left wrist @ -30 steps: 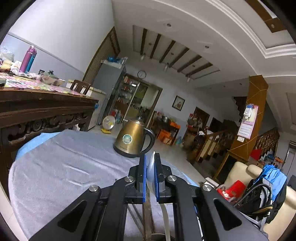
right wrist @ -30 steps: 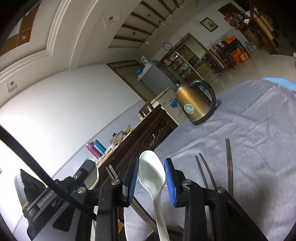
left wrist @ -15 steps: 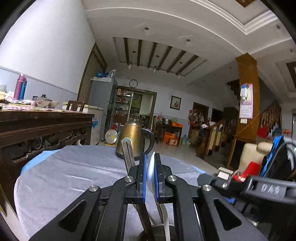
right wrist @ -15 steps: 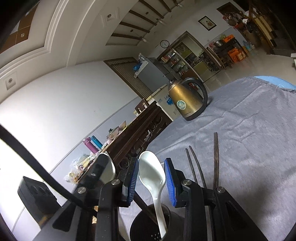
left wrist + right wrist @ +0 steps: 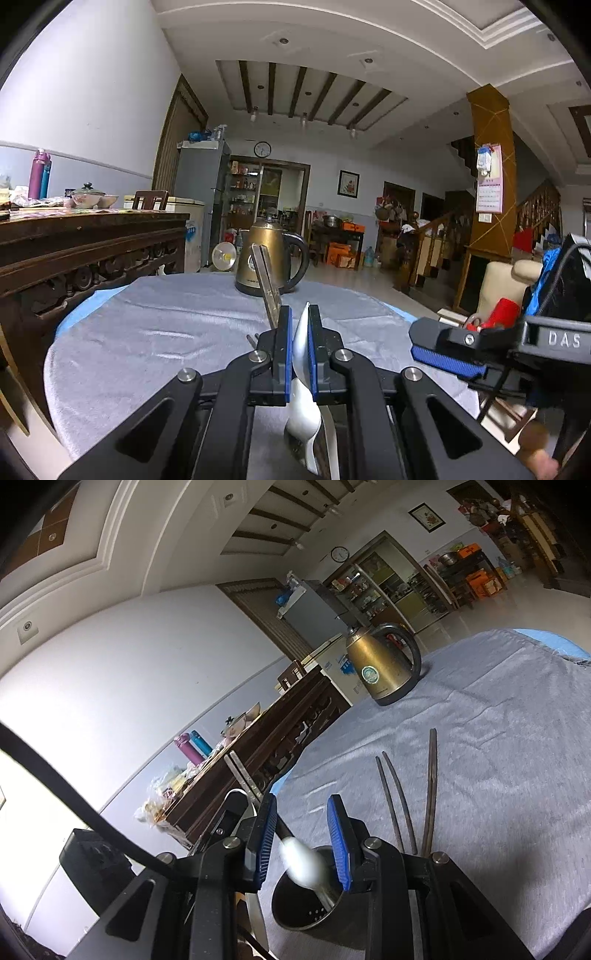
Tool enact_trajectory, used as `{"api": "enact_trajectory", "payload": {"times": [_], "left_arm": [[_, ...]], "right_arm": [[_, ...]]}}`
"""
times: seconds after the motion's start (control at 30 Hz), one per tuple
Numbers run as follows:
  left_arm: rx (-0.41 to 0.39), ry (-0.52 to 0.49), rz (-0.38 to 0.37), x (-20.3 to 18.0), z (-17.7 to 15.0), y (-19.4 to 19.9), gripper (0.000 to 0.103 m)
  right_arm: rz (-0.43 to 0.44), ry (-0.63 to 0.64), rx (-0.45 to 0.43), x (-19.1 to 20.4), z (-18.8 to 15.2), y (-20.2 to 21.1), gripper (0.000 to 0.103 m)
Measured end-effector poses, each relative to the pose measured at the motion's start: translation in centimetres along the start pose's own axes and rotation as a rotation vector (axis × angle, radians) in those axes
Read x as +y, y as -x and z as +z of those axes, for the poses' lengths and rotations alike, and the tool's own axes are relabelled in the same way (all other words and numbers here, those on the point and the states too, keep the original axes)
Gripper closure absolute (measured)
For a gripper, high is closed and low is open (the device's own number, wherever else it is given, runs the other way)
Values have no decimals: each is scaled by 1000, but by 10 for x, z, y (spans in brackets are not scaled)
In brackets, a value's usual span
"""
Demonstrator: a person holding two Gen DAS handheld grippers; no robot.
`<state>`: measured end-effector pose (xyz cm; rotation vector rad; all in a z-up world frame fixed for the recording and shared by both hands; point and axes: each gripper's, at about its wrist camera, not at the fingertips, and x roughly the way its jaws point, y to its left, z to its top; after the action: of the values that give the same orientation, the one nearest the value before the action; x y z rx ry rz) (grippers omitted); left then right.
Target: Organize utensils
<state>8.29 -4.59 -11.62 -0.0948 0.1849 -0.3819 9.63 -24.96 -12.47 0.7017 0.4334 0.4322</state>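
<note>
From the left wrist, the left gripper (image 5: 300,343) is clenched on a white spoon (image 5: 303,413), bowl edge up between the blue pads, the handle trailing down toward a dark opening at the bottom edge that is too cropped to identify. A flat metal strip (image 5: 266,284) stands tilted just left of the pads. The brass kettle (image 5: 271,258) stands well beyond, near the far edge of the table with its grey cloth (image 5: 147,332). The right gripper (image 5: 469,350) is close in on the right side.

From the right wrist, the right gripper (image 5: 303,843) is released, its pads apart. A second white spoon (image 5: 303,862), blurred, sits tilted between them with its handle inside the dark perforated cup (image 5: 306,904); whether either pad touches it I cannot tell. Two pairs of dark chopsticks (image 5: 410,805) rise just right of the gripper.

The risks, as I judge them: the two grippers are crowded over one small cup, so lowering the left spoon could knock the right fingers, catch the strip, or tip the cup. Pulling the right gripper sideways could sweep the chopsticks. Open cloth lies ahead toward the kettle; the table's left rim, by the dark wooden sideboard (image 5: 266,738), is close.
</note>
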Motion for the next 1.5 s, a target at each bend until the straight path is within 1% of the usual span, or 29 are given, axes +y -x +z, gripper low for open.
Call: {"api": "enact_trajectory", "payload": {"times": [0.1,0.13,0.2,0.23,0.33,0.43,0.5,0.57,0.63,0.77,0.83,0.9,0.93,0.97,1.0,1.07,1.1,1.17,1.27,1.33,1.5], "left_arm": [[29,-20,-5,0,-2,5,95],[34,-28,-5,1,-3,7,94],[47,-33,-11,1,-5,11,80],[46,-28,-19,3,-5,14,72],[31,10,-47,10,-2,19,70],[22,70,-52,30,7,17,71],[32,109,-46,46,9,15,70],[53,147,-38,65,7,12,67],[88,190,-21,91,1,6,64],[195,303,45,143,-17,-1,63],[217,328,69,153,-19,-1,63],[226,331,86,155,-17,-4,54],[242,331,89,154,-16,-7,43],[255,337,82,152,-14,-11,41],[264,338,79,151,-14,-14,41],[312,325,81,149,-13,-28,37],[356,323,65,150,-15,-39,36],[406,330,52,154,-20,-52,36],[478,337,40,156,-24,-77,36],[529,331,49,157,-27,-99,36],[622,319,51,156,-28,-150,36]], "right_arm": [[5,4,12,3,-1,0,72],[6,3,15,3,-1,1,72],[0,-3,21,3,-1,2,70],[-1,-9,21,3,0,3,70],[-13,-6,17,2,2,4,70],[-17,-16,17,1,2,5,70],[-21,-13,20,3,1,7,70],[-31,-5,19,3,1,9,70],[-37,-15,23,1,1,9,70],[-48,-34,24,-5,1,12,70],[-59,-32,23,-8,0,13,70],[-68,-44,29,-12,0,11,70],[-73,-54,32,-15,0,10,70],[-77,-72,40,-19,0,7,70],[-78,-88,48,-22,0,5,70],[-91,-95,52,-26,1,4,70],[-101,-92,52,-27,1,4,70],[-124,-93,67,-33,3,2,70],[-143,-128,77,-47,3,1,70],[-154,-152,84,-58,5,-2,70],[-178,-177,129,-80,16,-22,70]]}}
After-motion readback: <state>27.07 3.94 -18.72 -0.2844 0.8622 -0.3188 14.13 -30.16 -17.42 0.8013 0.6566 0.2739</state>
